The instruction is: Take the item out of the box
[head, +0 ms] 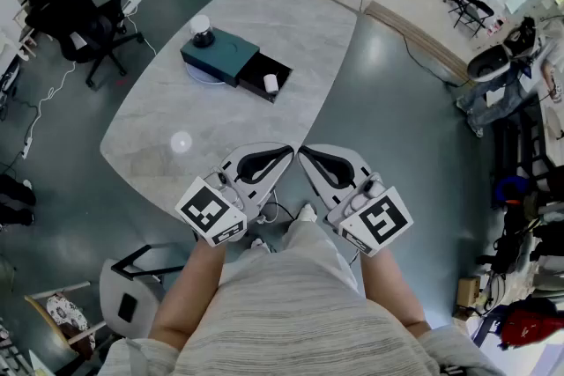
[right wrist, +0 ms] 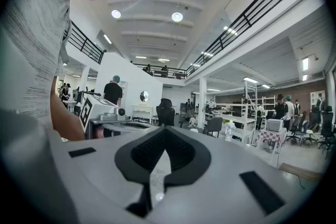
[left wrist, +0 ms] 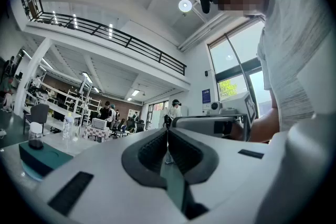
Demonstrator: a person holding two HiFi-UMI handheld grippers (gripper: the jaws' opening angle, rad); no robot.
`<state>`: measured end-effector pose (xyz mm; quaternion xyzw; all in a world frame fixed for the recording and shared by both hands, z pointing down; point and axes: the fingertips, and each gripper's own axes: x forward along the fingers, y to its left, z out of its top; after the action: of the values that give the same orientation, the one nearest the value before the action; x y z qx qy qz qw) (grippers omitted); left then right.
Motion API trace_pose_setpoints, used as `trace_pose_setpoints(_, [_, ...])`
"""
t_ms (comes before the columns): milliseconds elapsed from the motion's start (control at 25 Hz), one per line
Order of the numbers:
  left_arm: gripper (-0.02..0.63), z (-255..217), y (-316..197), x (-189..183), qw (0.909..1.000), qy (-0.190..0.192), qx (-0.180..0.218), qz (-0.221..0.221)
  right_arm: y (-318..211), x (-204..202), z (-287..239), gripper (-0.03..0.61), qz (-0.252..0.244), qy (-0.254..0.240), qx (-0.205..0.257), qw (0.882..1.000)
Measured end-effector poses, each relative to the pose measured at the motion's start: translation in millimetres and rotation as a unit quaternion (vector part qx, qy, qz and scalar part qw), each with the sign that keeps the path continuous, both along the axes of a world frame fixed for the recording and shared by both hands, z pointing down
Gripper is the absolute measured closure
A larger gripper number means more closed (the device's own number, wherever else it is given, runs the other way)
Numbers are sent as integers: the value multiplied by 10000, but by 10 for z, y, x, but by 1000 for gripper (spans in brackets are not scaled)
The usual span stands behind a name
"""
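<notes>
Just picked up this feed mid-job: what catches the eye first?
The teal box at the middle of the pale oval table stands out, its dark drawer pulled open with a small white item inside. Nearer, the left claw and right claw are both shut and empty, tips nearly meeting at the table's near edge.

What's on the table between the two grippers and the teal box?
Just bare tabletop between left gripper, right gripper and the teal box, in the head view.

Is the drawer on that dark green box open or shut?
Open: the black drawer sticks out of the dark green box, a small white item showing inside.
</notes>
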<state>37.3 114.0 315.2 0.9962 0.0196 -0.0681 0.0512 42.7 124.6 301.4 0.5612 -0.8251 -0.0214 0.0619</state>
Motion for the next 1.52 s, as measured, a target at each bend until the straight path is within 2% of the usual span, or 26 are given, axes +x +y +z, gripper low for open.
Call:
trace_pose_setpoints(680, [595,-23,43,-22,10000,33,17,32,49,-85,-55,560,-153,58,57,9999])
trace_pose_setpoints(840, [595,-20,59,-30,10000,36,13,28,66,-128,-81,560,-158,293,190,9993])
trace_pose_setpoints(1000, [595,-4,53,-67,10000,35,18,-25,68,-188,-82,560,-285,304,244,9988])
trace_pose_setpoints(1280, [595,15,15,-164,9999,22,56,-149,27,-248,-31,558,-404,563,20,9976])
trace_pose_setpoints(1520, [595,97,-188,-153,9995,-44,121,-278,-183,-270,-10,558,-840,935,59,9920])
